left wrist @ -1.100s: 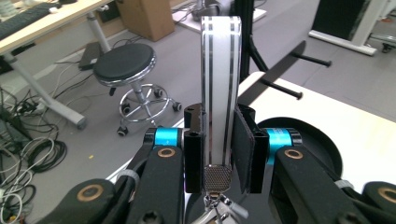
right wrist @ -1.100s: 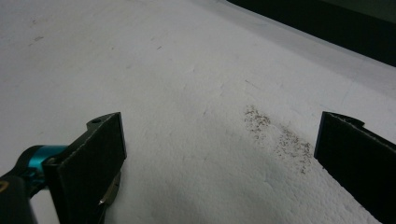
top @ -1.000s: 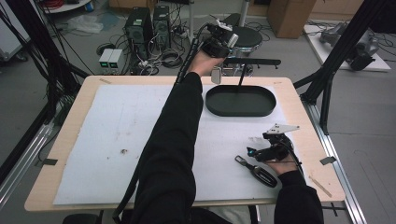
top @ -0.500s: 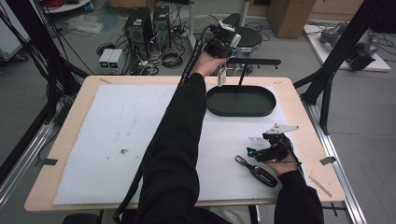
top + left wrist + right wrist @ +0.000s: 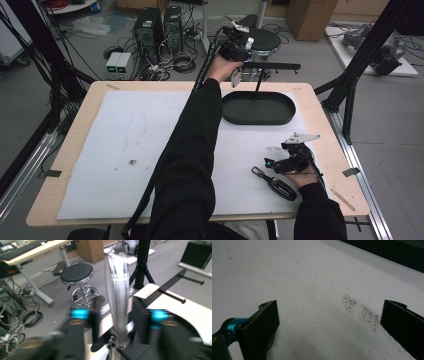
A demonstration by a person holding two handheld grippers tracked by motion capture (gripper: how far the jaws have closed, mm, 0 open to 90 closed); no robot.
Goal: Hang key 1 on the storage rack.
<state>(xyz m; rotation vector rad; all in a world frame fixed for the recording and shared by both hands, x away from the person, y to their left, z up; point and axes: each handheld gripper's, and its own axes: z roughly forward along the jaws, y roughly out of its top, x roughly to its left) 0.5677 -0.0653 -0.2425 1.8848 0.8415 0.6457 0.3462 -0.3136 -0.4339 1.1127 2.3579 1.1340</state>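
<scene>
The left gripper [image 5: 239,59] was stretched past the table's far edge [image 5: 200,84], beside the stand's [image 5: 260,80] crossbar. Its view was smeared by motion. A shiny, pale, spoon-like utensil [image 5: 117,290] stood upright between the jaws, its lower end lost behind a blurred metal fitting. The jaws had just been opening, and gaps showed on both sides of the utensil, so nothing pinched it. What held it up was hard to make out. To the right sat the black oval tray [image 5: 257,107], partly cut off in the gripper views. The right gripper [image 5: 287,162] rested on the white foam sheet [image 5: 312,290], jaws wide apart and empty. Just beside it lay a black-handled tool [image 5: 275,184], its tip unclear.
</scene>
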